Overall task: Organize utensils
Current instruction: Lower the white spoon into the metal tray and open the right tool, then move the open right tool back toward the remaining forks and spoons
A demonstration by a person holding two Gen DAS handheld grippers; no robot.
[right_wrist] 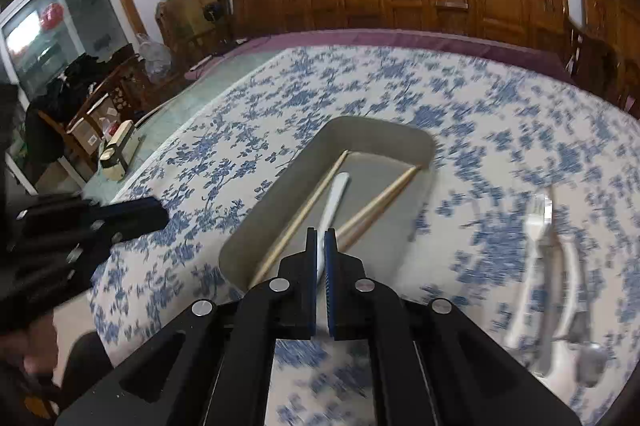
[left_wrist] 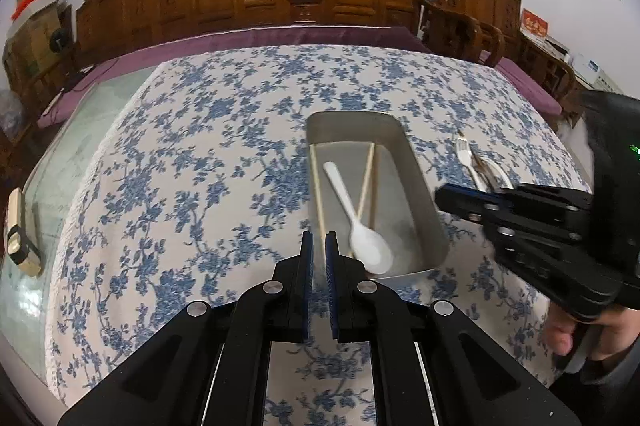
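Observation:
A grey metal tray [left_wrist: 416,177] [right_wrist: 280,181] stands on the blue-flowered tablecloth. In it lie wooden chopsticks [left_wrist: 318,193] [right_wrist: 376,205] and a white plastic spoon [left_wrist: 370,250] [right_wrist: 338,189]. On the cloth right of the tray lies a small heap of white and metal cutlery, a fork [left_wrist: 466,157] [right_wrist: 540,226] uppermost. My left gripper [left_wrist: 319,240] [right_wrist: 160,214] hovers at the tray's near left corner, shut and empty. My right gripper [left_wrist: 442,197] [right_wrist: 320,236] hangs over the tray's near right side, shut with nothing in it; the spoon only shows through its gap.
A carved wooden bench with a purple cushion [left_wrist: 280,37] runs behind the table. Left of the cloth the glass tabletop is bare, with a small cream and black device [left_wrist: 20,226] [right_wrist: 118,149] near its edge. A person's hand [left_wrist: 560,334] holds the right gripper's handle.

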